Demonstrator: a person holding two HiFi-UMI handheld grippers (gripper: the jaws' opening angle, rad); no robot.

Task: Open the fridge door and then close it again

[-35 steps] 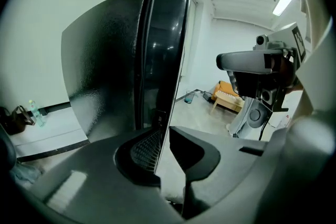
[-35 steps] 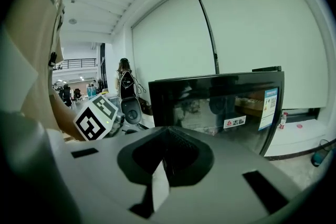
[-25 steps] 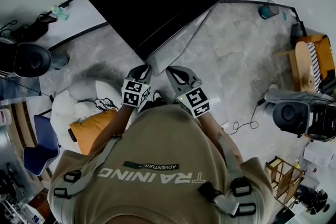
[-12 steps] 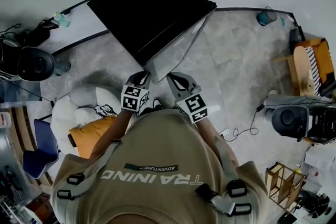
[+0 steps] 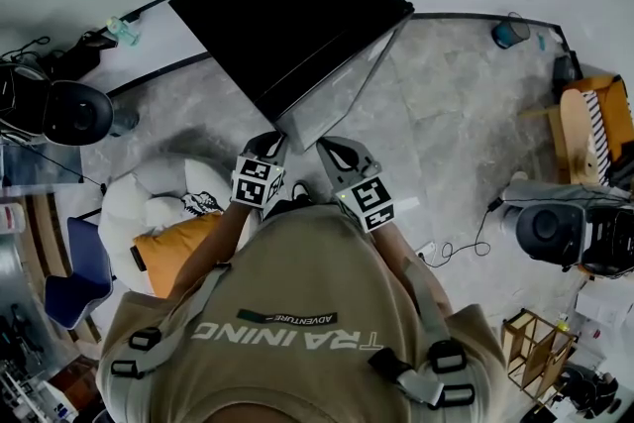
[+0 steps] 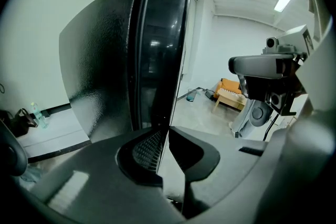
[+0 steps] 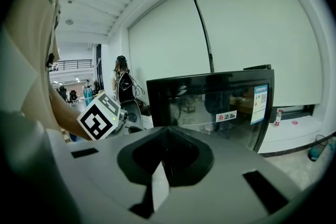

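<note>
A black fridge (image 5: 287,5) stands right in front of me, its glass door (image 5: 342,79) facing my right side and lying against the body. My left gripper (image 5: 265,146) is shut at the door's near corner. In the left gripper view its shut jaws (image 6: 167,136) line up with the door's silver edge (image 6: 176,76); I cannot tell if they touch it. My right gripper (image 5: 330,151) is shut and empty close to the door front. The right gripper view (image 7: 165,157) faces the stickered glass door (image 7: 210,107), with the left gripper's marker cube (image 7: 100,117) to the left.
A white and orange cushion (image 5: 158,213) lies on the floor at my left, beside a blue chair (image 5: 74,272). Round black devices stand at left (image 5: 69,112) and right (image 5: 550,228). A wooden chair (image 5: 589,119) and a cable (image 5: 456,238) are on the right.
Both grippers stay at the fridge's front corner, both shut. Only the head view has shifted slightly.
</note>
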